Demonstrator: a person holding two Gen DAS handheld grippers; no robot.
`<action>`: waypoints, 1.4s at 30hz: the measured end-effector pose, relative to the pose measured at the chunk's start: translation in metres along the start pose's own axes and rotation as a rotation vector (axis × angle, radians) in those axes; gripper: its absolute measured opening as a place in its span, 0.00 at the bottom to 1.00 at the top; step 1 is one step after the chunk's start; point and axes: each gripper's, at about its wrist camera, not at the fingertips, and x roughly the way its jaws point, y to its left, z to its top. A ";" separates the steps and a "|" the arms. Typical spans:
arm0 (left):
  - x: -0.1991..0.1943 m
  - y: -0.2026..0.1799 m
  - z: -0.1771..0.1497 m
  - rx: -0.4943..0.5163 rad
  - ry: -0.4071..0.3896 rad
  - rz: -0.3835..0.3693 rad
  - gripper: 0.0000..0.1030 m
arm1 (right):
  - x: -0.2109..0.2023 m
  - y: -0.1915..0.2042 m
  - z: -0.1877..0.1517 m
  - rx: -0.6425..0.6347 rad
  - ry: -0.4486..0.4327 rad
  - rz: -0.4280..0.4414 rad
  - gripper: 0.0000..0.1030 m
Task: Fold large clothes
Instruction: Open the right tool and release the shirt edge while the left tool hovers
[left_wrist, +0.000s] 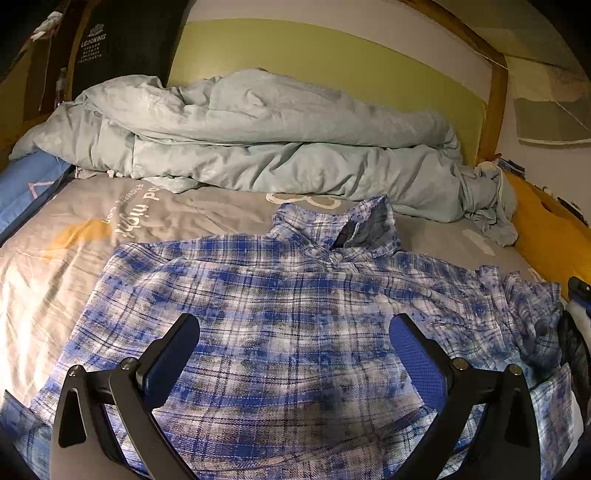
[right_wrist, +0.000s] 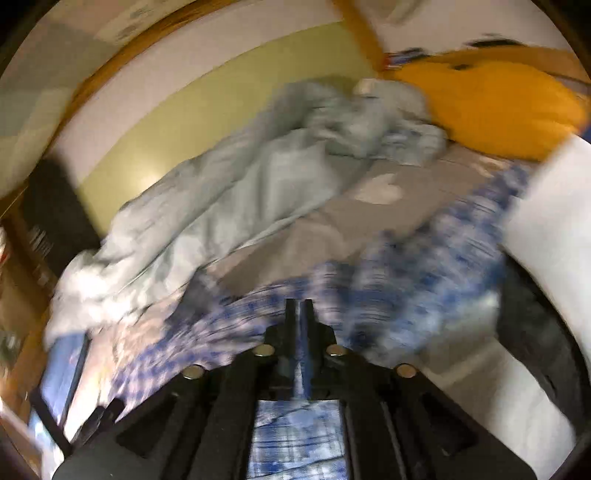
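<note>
A blue and white plaid shirt (left_wrist: 277, 314) lies spread on the bed, collar toward the far side; its right edge is bunched and raised. My left gripper (left_wrist: 295, 332) hovers just above the middle of the shirt, open wide, with nothing between its blue pads (left_wrist: 417, 354). The right wrist view is blurred by motion. There my right gripper (right_wrist: 300, 310) has its jaws drawn close together over the plaid shirt (right_wrist: 424, 266), with plaid cloth showing under and between them. Part of the right gripper (left_wrist: 579, 291) shows at the right edge of the left wrist view.
A crumpled pale blue duvet (left_wrist: 258, 140) is piled along the far side of the bed against a green headboard (left_wrist: 332, 55). An orange pillow (left_wrist: 543, 236) lies at the right. The printed grey sheet (left_wrist: 55, 258) shows to the left of the shirt.
</note>
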 end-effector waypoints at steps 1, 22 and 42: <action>0.000 -0.001 0.000 0.002 0.001 -0.003 1.00 | -0.002 -0.007 0.000 0.026 -0.019 -0.043 0.54; 0.008 0.012 -0.001 -0.080 0.048 -0.046 1.00 | 0.051 -0.121 -0.008 0.390 0.008 -0.216 0.56; 0.010 -0.005 -0.004 -0.001 0.059 -0.029 1.00 | 0.079 -0.109 0.001 0.331 0.031 -0.142 0.06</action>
